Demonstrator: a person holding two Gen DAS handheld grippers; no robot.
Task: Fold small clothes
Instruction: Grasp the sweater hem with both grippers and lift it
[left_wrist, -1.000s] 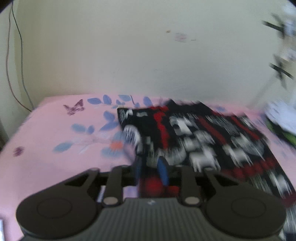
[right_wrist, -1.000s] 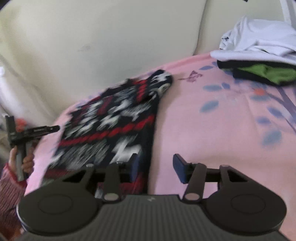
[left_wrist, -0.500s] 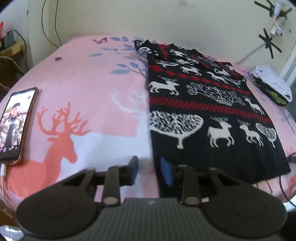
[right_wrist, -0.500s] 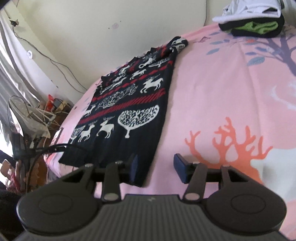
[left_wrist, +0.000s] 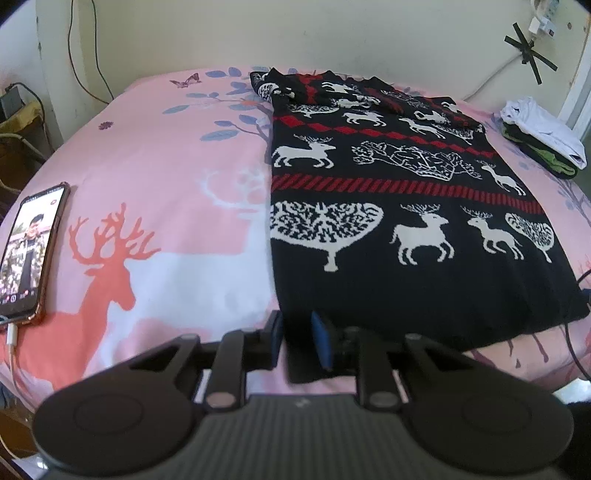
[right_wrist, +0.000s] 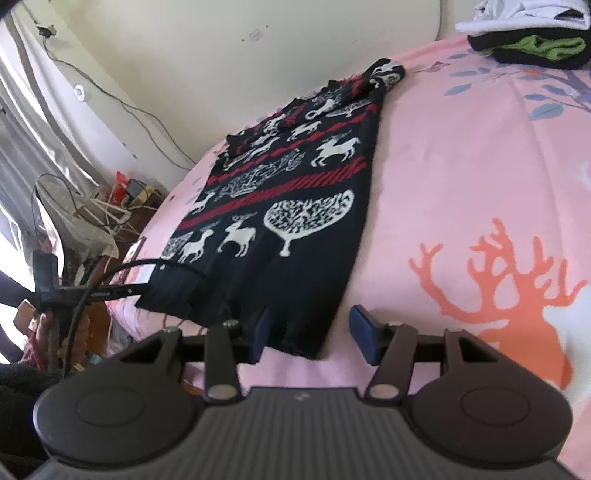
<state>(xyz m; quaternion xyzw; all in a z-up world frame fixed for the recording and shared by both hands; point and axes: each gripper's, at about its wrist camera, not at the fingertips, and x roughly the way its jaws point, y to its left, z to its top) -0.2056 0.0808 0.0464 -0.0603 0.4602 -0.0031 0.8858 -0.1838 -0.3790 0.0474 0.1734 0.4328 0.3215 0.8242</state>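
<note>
Already the sweater (left_wrist: 388, 221) lay as a long strip on the bed (left_wrist: 166, 166). My left gripper (left_wrist: 297, 338) was closing on its hem; right gripper (right_wrist: 314, 334) fingers stood wide around the other corner, cross-folds remaining.

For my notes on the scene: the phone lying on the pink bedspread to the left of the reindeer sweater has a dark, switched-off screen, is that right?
Not quite. The phone does lie on the pink bedspread to the left of the reindeer sweater, but its screen is lit and showing a picture, not dark. The left wrist view shows this.
</note>
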